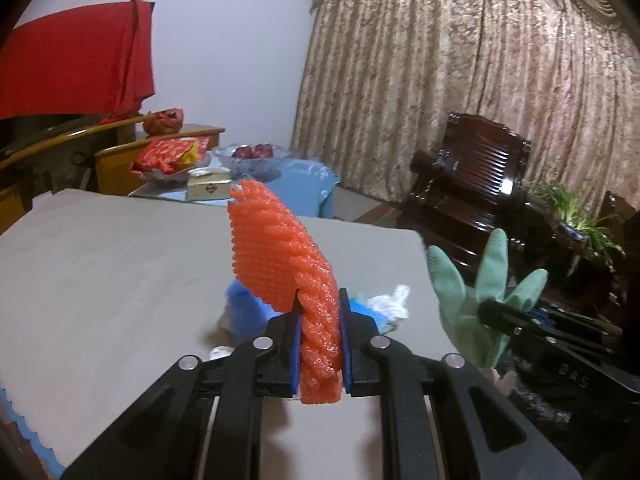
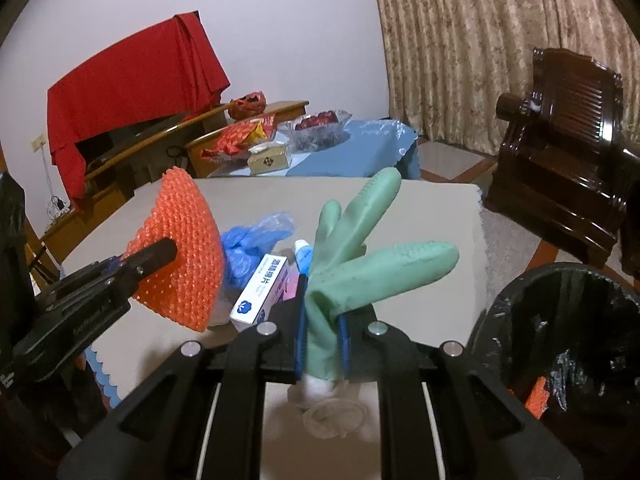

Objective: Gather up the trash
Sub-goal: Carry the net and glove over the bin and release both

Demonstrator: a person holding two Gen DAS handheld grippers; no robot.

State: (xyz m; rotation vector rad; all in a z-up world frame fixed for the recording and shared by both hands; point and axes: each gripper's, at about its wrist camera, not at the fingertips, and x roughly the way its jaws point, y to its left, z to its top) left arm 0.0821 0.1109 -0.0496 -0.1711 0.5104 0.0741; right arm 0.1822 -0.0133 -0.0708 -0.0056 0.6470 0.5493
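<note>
Left tool (image 1: 320, 344) gripping foam net (image 1: 280, 256), right tool (image 2: 322, 340) gripping glove (image 2: 360, 256) (cuff hidden)

You can read "DAS" embossed on the right gripper (image 1: 494, 312) body; the white box (image 2: 262, 295) print is illegible.

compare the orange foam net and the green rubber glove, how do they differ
The orange foam net is a knobbly mesh sleeve pinched in the left claw; the green rubber glove is smooth with splayed fingers, pinched in the right claw. The net stands stiff and fanned, while the glove's cuff hangs limp below the claw. Both are held above the table.
</note>
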